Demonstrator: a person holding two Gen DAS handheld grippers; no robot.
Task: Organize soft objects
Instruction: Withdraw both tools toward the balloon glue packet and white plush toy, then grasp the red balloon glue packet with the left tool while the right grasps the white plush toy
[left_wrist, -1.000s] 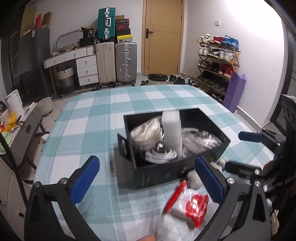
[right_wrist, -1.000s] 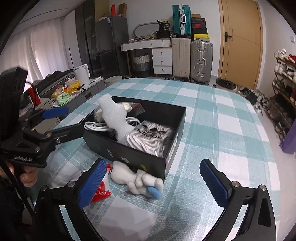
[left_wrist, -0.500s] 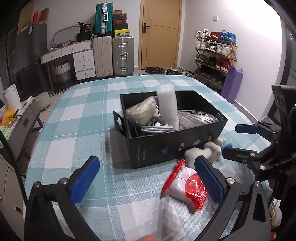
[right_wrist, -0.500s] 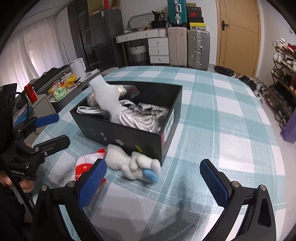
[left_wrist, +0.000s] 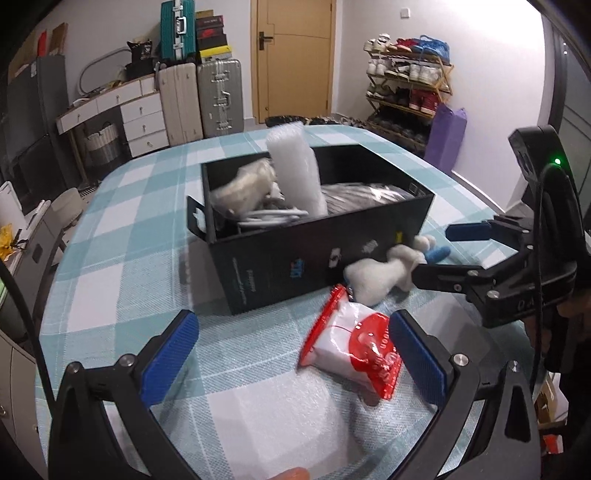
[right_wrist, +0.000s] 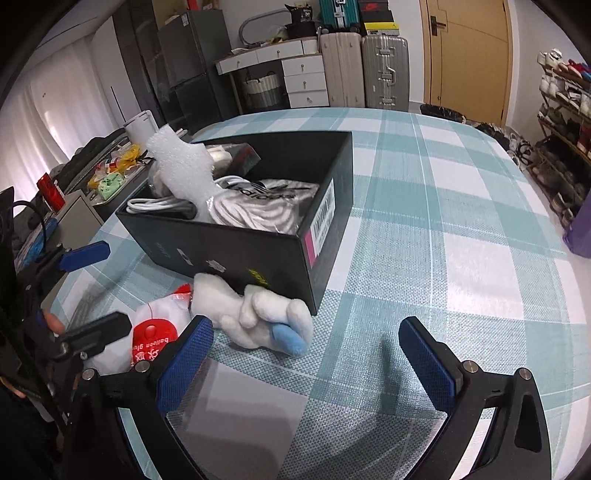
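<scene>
Both grippers, left gripper (left_wrist: 291, 354) and right gripper (right_wrist: 306, 354), hover wide and empty. The plush toy (right_wrist: 255, 317) and red-white packet (left_wrist: 354, 343) lie on the surface against the black box's (right_wrist: 240, 251) near wall, likely awaiting pickup.

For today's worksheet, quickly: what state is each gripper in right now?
Left gripper: open, holding nothing.
Right gripper: open, holding nothing.

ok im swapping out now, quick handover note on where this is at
Left hand-held gripper: open, empty, low over the table near the red-and-white plastic packet.
Right hand-held gripper: open, empty, facing the white plush toy with a blue tip.
Done: the black cardboard box holds a white foam piece, white cables and a bagged striped garment.
Left: toy and packet lie outside against the box front.
</scene>
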